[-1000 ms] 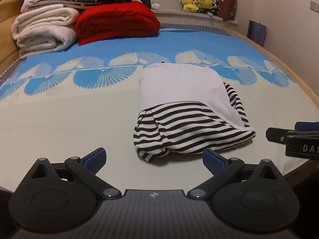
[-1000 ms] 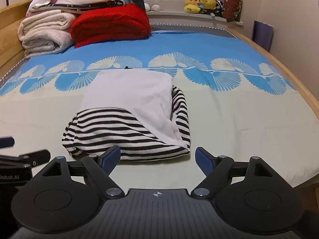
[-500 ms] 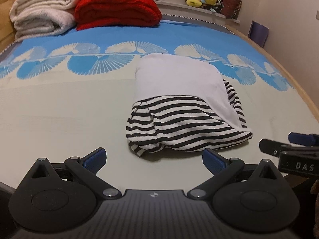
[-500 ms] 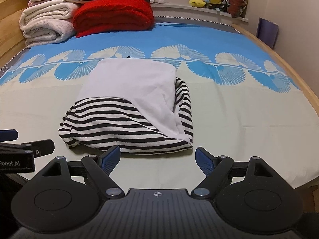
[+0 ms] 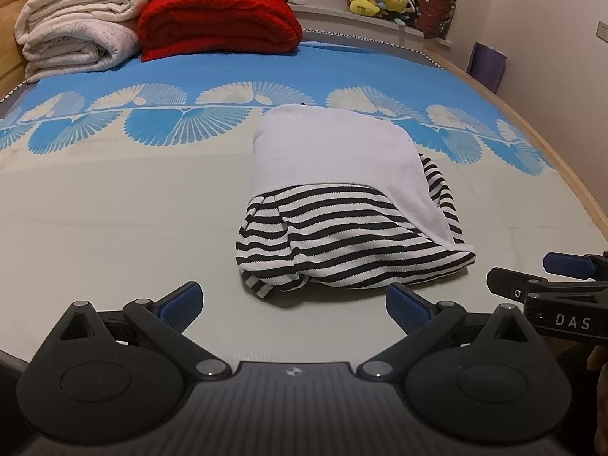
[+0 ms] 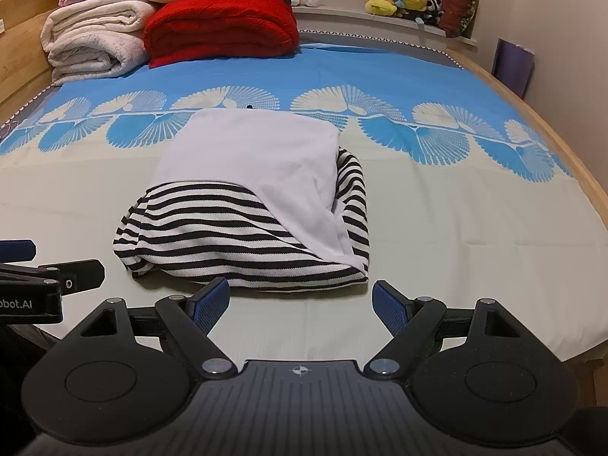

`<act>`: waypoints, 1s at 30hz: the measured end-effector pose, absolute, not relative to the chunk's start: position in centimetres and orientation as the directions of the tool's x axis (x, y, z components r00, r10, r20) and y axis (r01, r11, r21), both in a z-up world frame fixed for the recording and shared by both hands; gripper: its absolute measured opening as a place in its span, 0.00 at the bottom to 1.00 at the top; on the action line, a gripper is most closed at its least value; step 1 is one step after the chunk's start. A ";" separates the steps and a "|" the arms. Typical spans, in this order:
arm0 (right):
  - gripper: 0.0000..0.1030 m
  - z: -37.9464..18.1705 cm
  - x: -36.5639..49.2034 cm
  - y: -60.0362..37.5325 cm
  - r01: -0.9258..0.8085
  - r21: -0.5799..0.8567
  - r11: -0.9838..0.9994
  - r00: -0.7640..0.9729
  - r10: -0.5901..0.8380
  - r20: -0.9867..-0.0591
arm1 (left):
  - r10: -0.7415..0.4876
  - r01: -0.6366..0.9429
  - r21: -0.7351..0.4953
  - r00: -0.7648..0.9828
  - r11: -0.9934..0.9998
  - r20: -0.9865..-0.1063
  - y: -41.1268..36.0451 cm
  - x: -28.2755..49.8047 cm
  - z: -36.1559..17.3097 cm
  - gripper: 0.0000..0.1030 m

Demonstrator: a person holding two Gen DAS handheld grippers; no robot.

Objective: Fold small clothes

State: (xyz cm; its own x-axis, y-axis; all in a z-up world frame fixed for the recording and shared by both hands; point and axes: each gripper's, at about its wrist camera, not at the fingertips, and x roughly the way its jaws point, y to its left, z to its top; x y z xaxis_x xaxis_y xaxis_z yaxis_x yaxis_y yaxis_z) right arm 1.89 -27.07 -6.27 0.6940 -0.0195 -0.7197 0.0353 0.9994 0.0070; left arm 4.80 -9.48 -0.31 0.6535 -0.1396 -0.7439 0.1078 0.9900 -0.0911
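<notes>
Folded striped garment on the bed, seen past wide-spread jaws

The right gripper (image 6: 300, 304) hovers empty just before the black-and-white striped garment (image 6: 243, 243), whose white panel (image 6: 254, 159) lies on top; the left gripper (image 6: 53, 281) shows at the left edge, stacked blankets (image 6: 171, 26) far behind.

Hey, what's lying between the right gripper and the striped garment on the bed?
Nothing: in the right wrist view only bare pale sheet separates the open right gripper from the striped garment.
</notes>
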 end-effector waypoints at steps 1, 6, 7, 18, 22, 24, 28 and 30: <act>0.81 -6.3 1.9 -27.1 0.035 0.006 0.999 0.694 -0.020 -0.720 | -0.140 0.107 -0.092 0.654 0.990 -0.743 -9.4 4.8 -0.3 1.00; 0.81 -6.3 1.9 -27.0 0.035 0.006 0.999 0.694 -0.020 -0.720 | -0.143 0.110 -0.094 0.655 0.990 -0.742 -9.4 4.8 -0.3 1.00; 0.81 -6.3 1.9 -27.0 0.035 0.005 0.999 0.694 -0.020 -0.720 | -0.143 0.110 -0.094 0.656 0.990 -0.741 -9.4 4.8 -0.3 1.00; 0.81 -6.3 1.8 -27.0 0.024 -0.004 1.000 0.692 -0.019 -0.722 | -0.146 0.116 -0.092 0.657 0.989 -0.740 -9.4 4.8 -0.3 1.00; 0.81 -6.4 1.8 -27.1 0.020 -0.005 1.000 0.691 -0.018 -0.723 | -0.147 0.120 -0.090 0.657 0.989 -0.739 -9.5 4.8 -0.3 1.00; 0.81 -6.4 1.8 -27.1 0.020 -0.005 1.000 0.691 -0.017 -0.723 | -0.148 0.122 -0.090 0.657 0.988 -0.739 -9.5 4.8 -0.3 1.00; 0.81 -6.4 1.8 -27.1 0.020 -0.005 1.000 0.691 -0.018 -0.723 | -0.149 0.122 -0.090 0.658 0.988 -0.738 -9.5 4.8 -0.3 1.00; 0.81 -6.4 1.8 -27.1 0.018 -0.006 1.000 0.690 -0.017 -0.723 | -0.149 0.123 -0.090 0.657 0.988 -0.739 -9.5 4.8 -0.3 1.00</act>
